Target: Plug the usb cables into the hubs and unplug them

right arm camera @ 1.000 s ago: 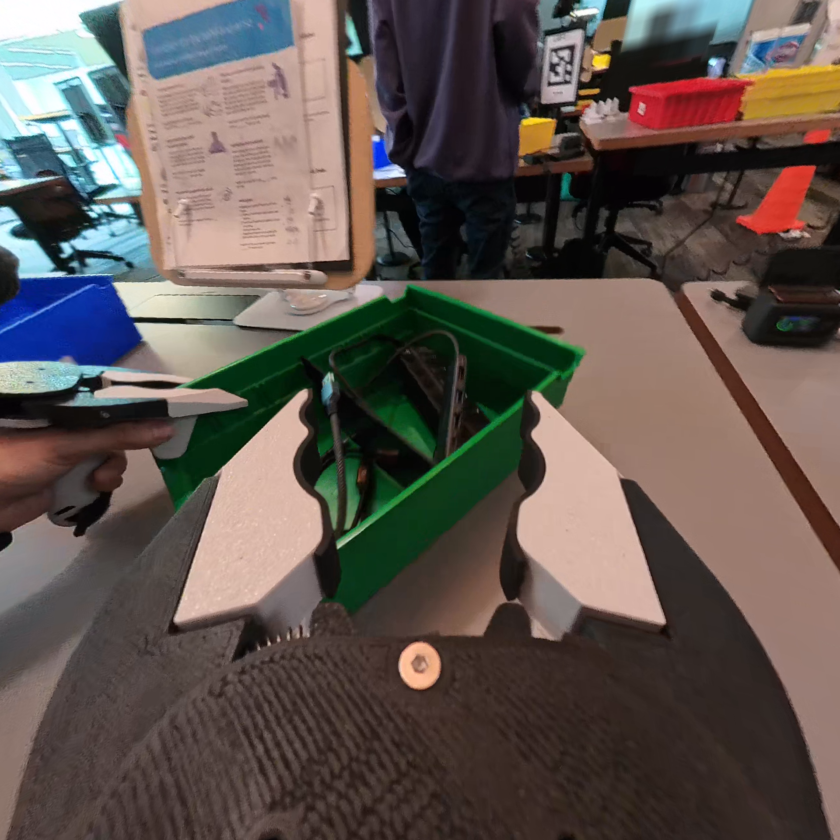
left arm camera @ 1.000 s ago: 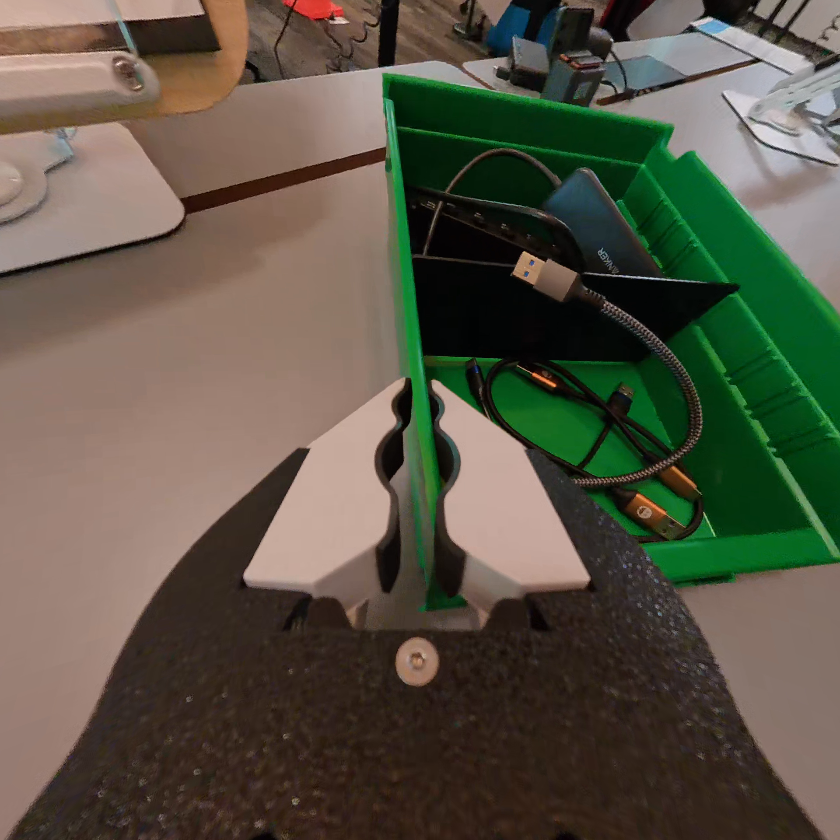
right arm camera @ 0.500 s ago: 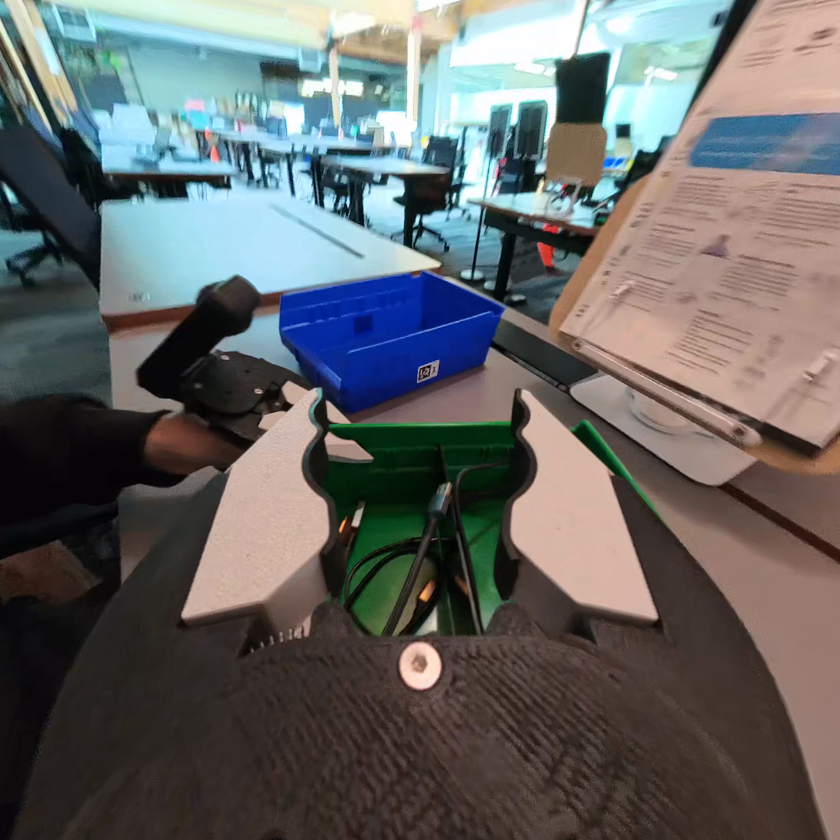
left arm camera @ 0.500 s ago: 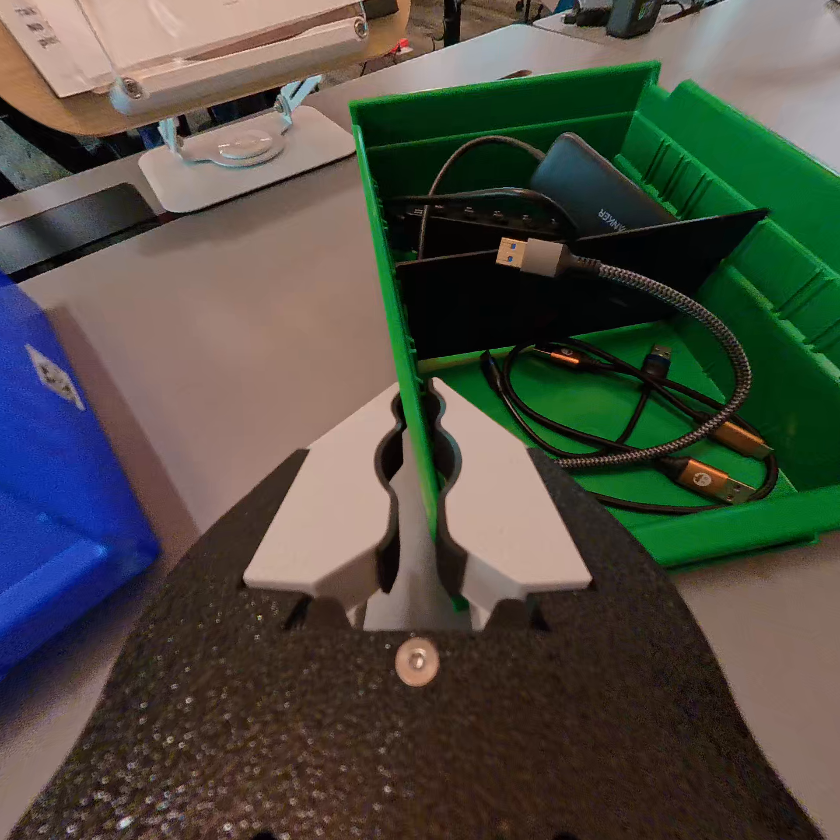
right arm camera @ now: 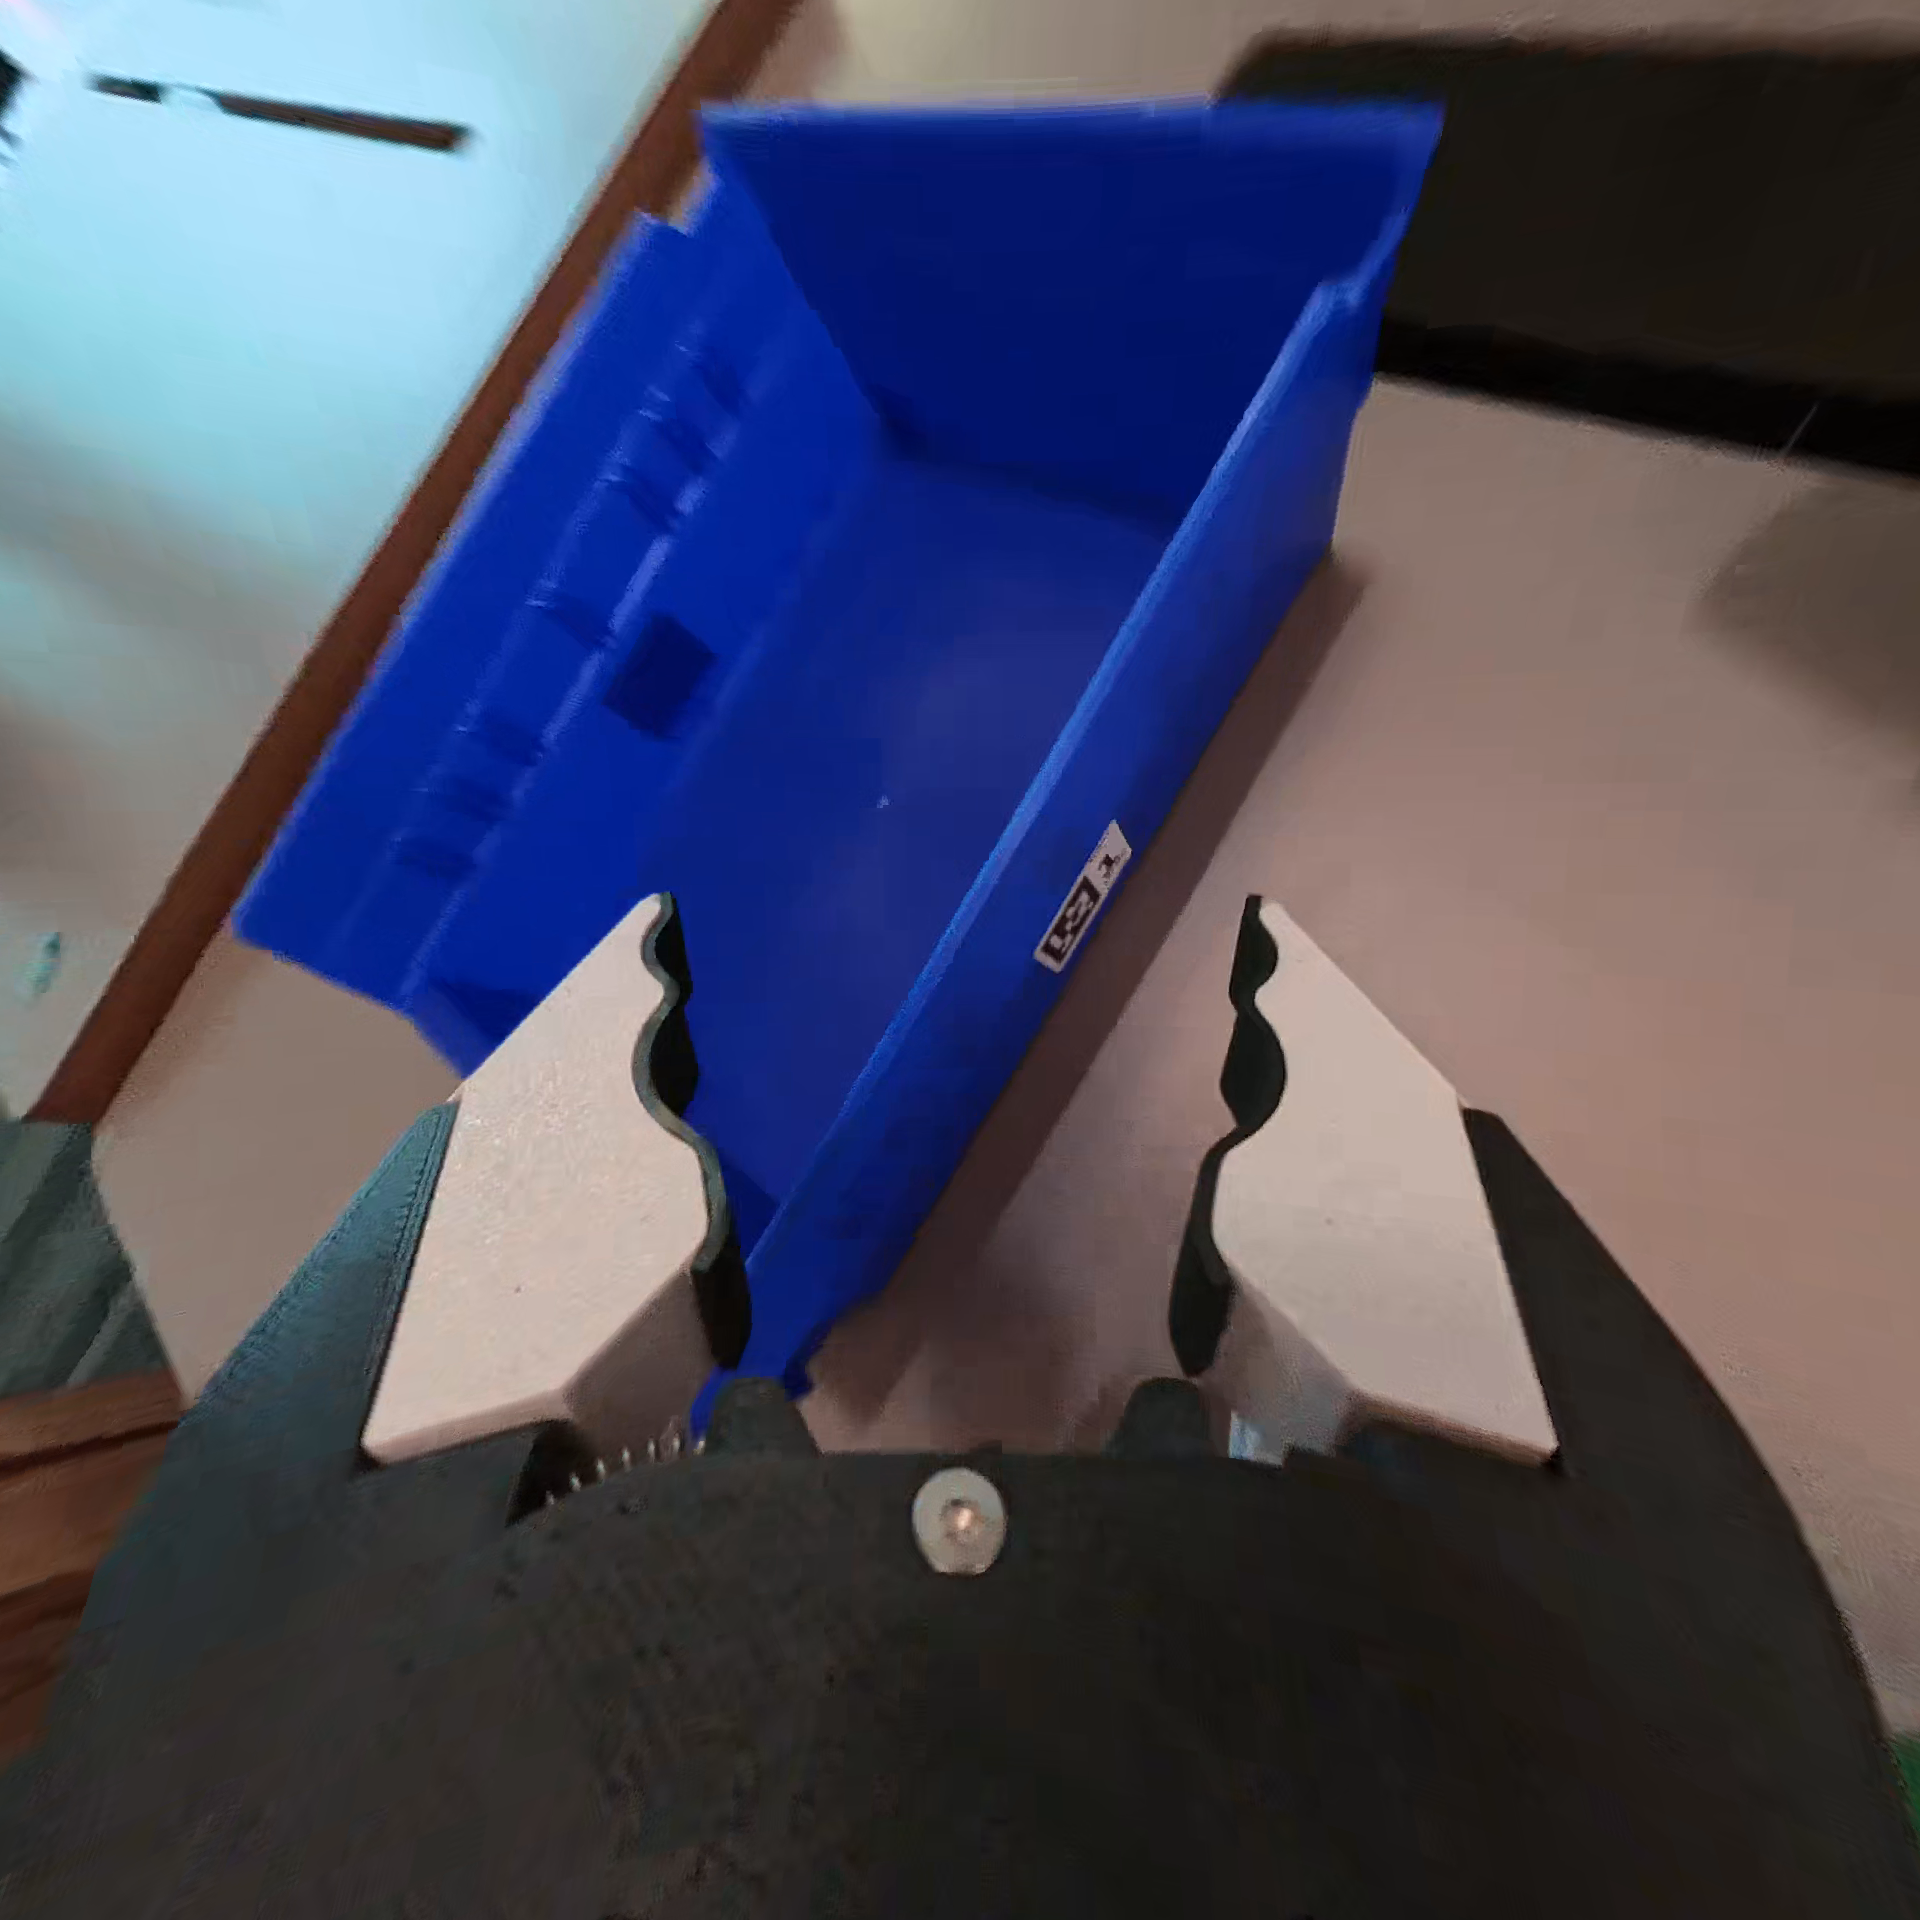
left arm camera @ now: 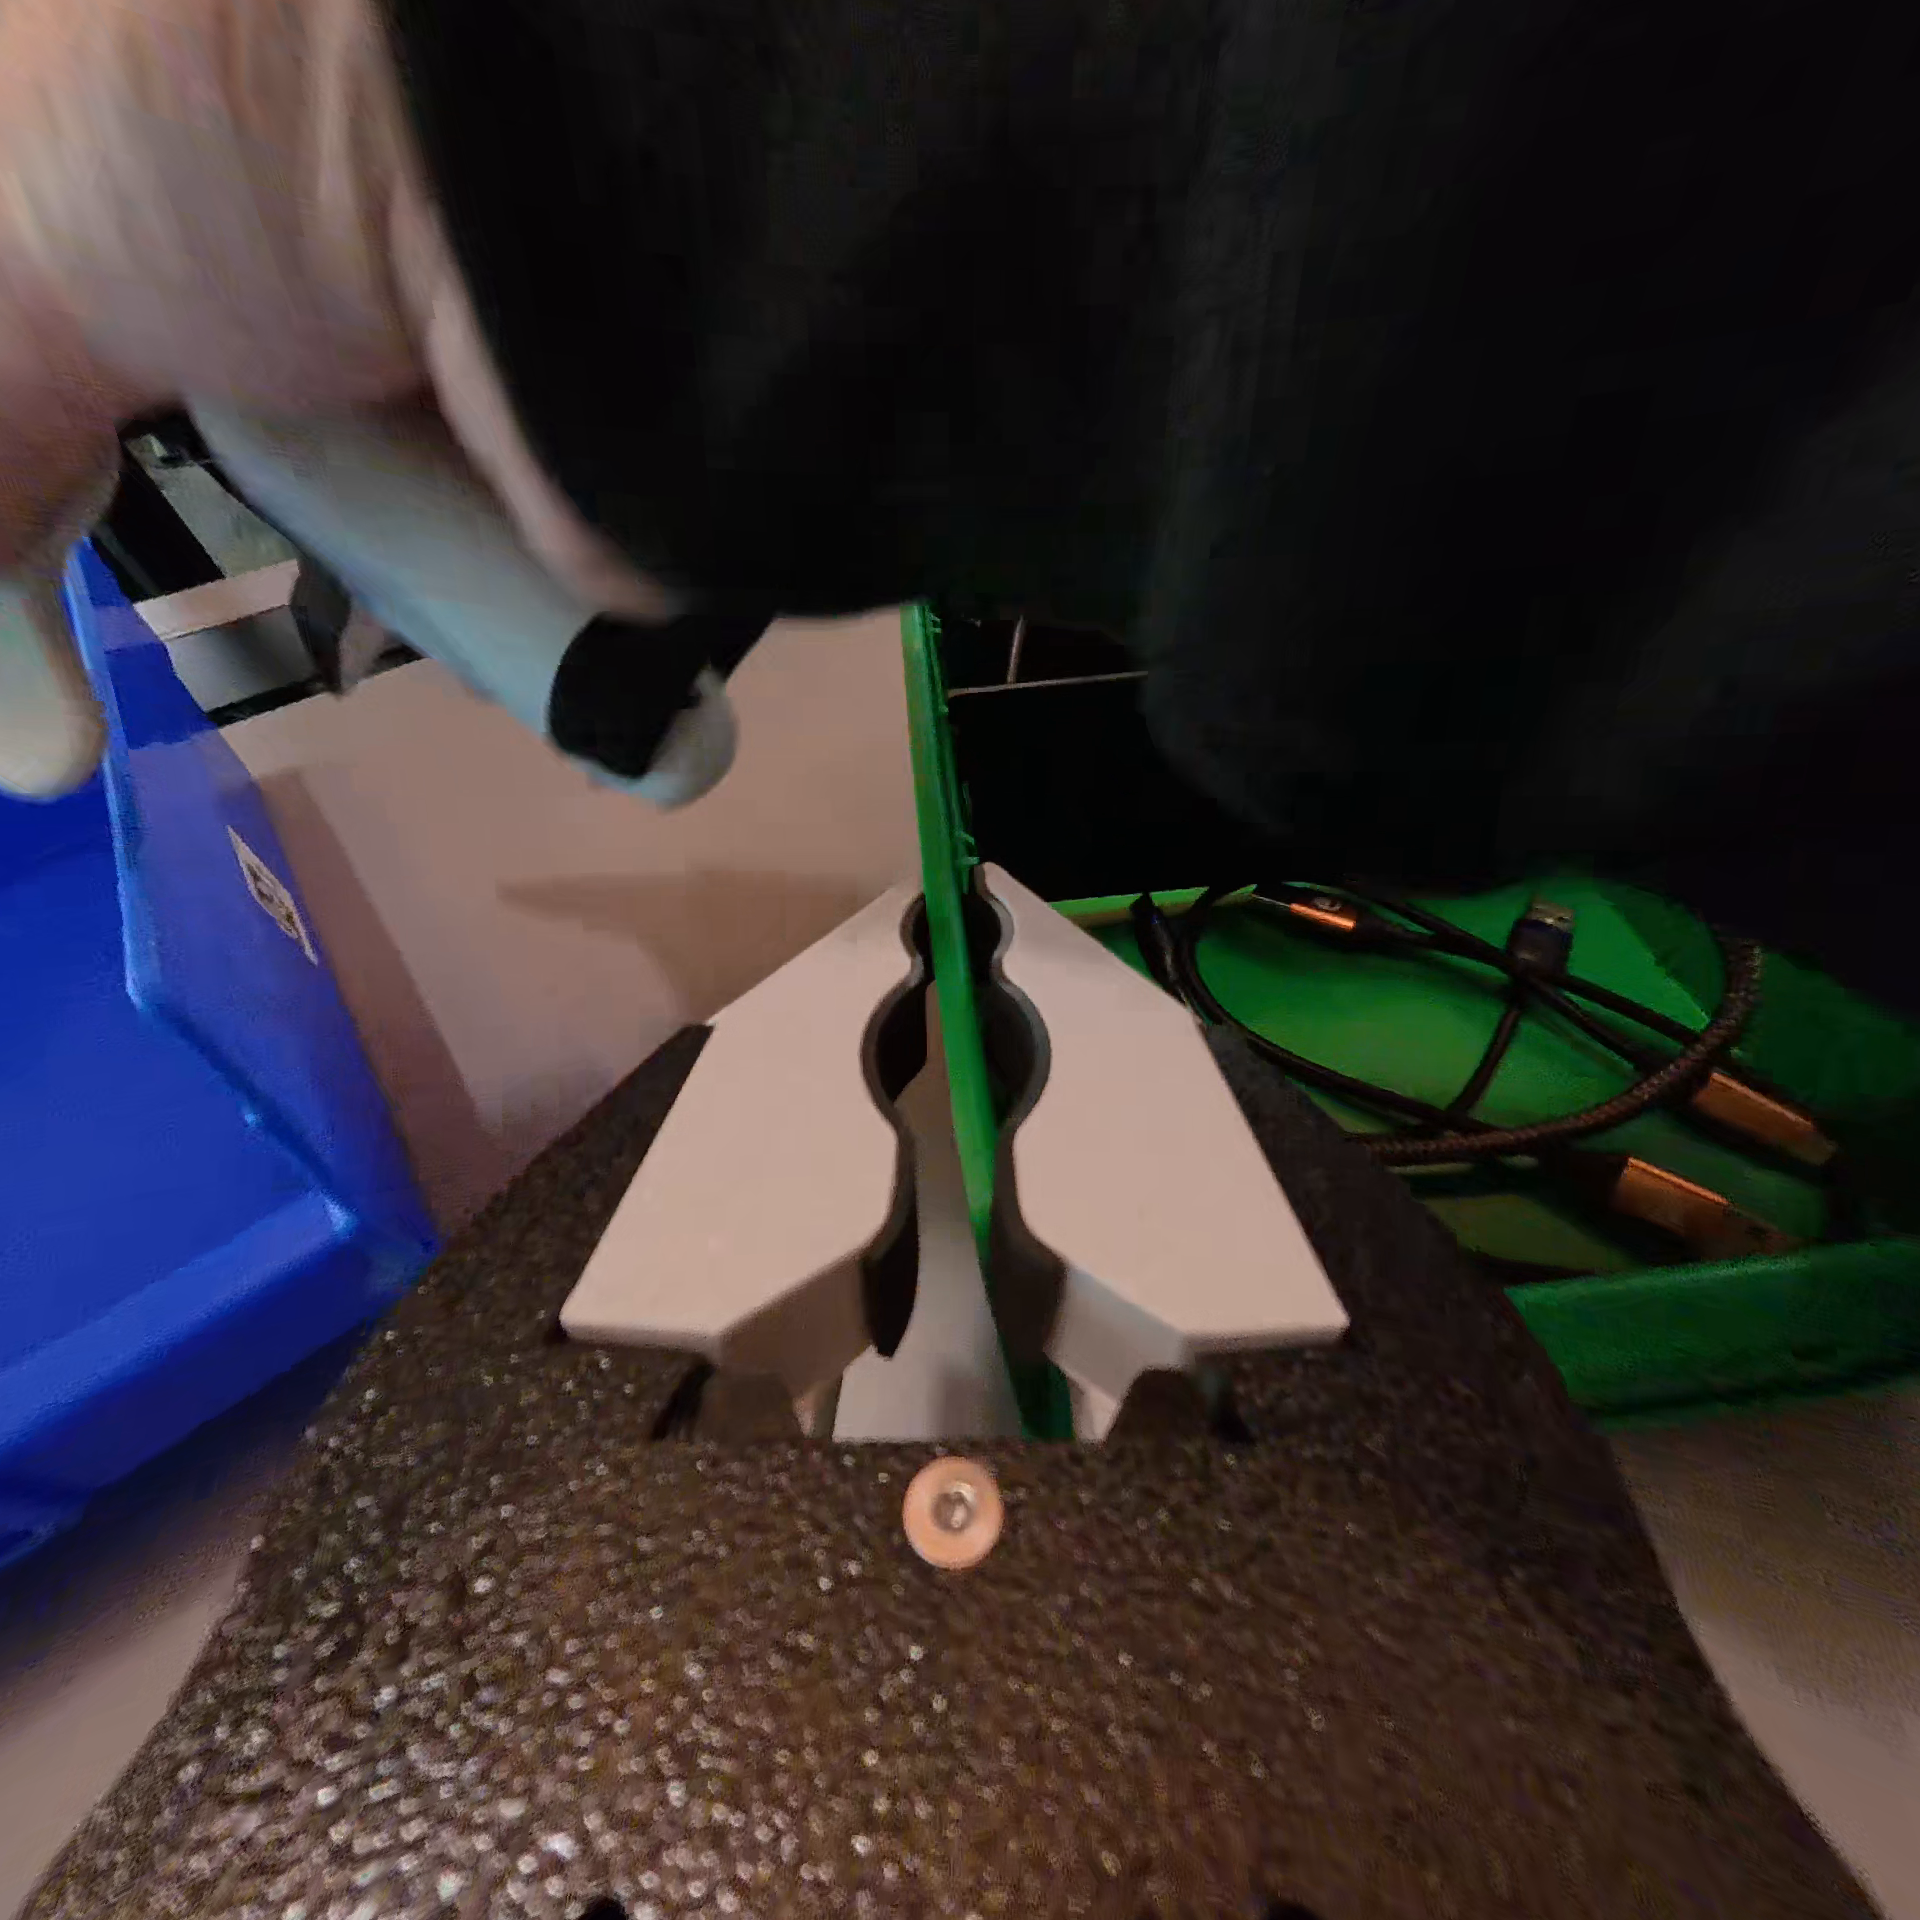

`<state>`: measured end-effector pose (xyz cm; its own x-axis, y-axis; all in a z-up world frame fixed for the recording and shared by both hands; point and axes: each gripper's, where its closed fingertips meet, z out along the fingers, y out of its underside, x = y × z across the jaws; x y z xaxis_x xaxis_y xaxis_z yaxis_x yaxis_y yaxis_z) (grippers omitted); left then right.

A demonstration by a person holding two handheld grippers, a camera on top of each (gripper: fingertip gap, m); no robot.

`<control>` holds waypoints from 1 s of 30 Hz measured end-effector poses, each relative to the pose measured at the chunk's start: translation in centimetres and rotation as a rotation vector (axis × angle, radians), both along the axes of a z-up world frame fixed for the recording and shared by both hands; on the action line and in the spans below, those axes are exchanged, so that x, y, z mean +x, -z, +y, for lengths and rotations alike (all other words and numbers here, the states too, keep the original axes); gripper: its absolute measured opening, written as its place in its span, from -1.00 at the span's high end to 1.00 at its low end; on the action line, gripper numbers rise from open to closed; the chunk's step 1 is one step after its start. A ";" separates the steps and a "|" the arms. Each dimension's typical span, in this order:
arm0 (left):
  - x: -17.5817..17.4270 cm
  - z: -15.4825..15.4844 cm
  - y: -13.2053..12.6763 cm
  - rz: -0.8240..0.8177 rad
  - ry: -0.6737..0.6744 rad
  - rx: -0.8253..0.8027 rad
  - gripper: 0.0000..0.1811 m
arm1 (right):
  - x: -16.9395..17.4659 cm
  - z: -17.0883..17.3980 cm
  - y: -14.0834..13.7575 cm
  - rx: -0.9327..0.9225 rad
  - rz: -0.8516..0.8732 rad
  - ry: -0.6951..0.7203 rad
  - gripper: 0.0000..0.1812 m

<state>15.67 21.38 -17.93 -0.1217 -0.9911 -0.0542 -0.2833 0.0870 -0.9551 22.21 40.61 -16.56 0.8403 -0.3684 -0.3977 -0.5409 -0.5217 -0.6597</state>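
Item 1, L gripper [left arm camera: 953, 904]: I'm holding it clamped on the side wall of the green bin [left arm camera: 945, 790]; both grey fingers [left arm camera: 758, 1132] are pressing the thin green wall between them, one outside the bin, one inside.

Item 2, USB cables [left arm camera: 1496, 1049]: black and braided leads are lying coiled on the green bin's floor, front compartment, just right of my L gripper. Copper-coloured plugs [left arm camera: 1756, 1117] are pointing toward the bin's right wall; a dark plug [left arm camera: 1548, 935] is sitting farther back. None are gripped.

Item 3, hubs: rear of the green bin is being covered by a dark sleeve [left arm camera: 1247, 364]; can't tell where they are.

Item 4, R gripper [right arm camera: 954, 914]: I'm carrying it with jaws wide apart, nothing between them. It's hovering over the near corner of the blue bin [right arm camera: 1195, 665], whose near side wall is running up between the fingers. Blue bin interior is showing bare floor; small sticker [right arm camera: 1086, 899] on its outer wall.

Item 5, table [right arm camera: 1507, 748]: pale top, carrying both bins; the blue bin [left arm camera: 197, 1039] is sitting left of the green one, apart.

Item 6: blurred grey handle [left arm camera: 468, 623] is crossing the L view's upper left.
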 end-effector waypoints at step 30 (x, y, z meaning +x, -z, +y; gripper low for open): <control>-1.9 8.7 0.0 -0.033 0.050 0.011 0.99 | 9.9 -10.0 -21.6 0.208 -0.346 0.003 0.79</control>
